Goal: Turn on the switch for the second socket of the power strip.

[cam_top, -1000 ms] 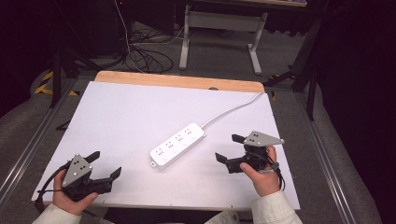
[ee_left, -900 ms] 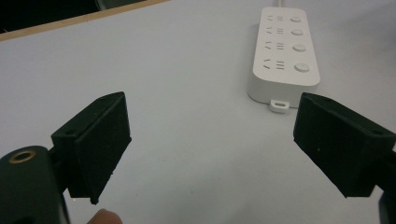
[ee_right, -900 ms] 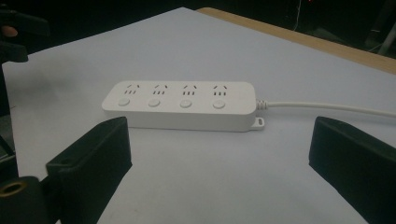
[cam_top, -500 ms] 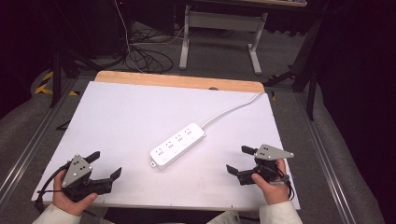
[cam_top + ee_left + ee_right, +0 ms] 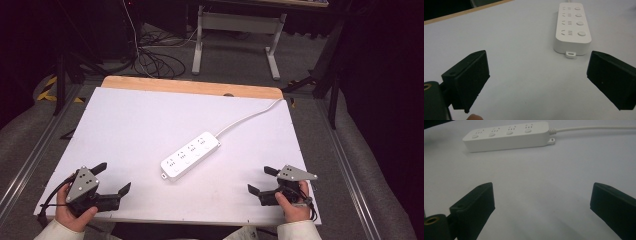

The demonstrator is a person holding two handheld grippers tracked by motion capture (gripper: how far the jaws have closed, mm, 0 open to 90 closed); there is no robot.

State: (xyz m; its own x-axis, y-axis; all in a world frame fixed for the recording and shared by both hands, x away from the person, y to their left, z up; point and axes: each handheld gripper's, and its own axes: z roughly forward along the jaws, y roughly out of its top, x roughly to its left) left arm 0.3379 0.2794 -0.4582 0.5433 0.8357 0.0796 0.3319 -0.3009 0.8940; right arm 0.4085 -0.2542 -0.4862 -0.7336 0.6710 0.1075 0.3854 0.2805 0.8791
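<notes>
You hold the left gripper (image 5: 112,179) near the front left corner of the tabletop (image 5: 135,125), and its jaws are wide apart with nothing between them. In the left gripper view the two black jaws are flat, matte blocks, and bare white surface lies between them. You hold the right gripper (image 5: 262,180) near the front right corner, close to the front edge and the right edge of the tabletop. Its jaws are also wide apart and empty, and a grey three-cornered plate sits on top of it.

The power strip (image 5: 190,155) lies flat near the middle of the tabletop, turned diagonally, well apart from both grippers. It is a long white plastic body with rounded corners, and it has four socket groups with a round button beside each one. A small mounting tab sticks out at the end that points toward your left gripper. Its white cable (image 5: 245,118) leaves the far end and runs in a curve to the back right corner of the tabletop.

The tabletop is smooth, white and matte, with a strip of light wood (image 5: 190,87) along its far edge. Wide free surface lies to the left of the power strip and in front of it, between your two hands.
</notes>
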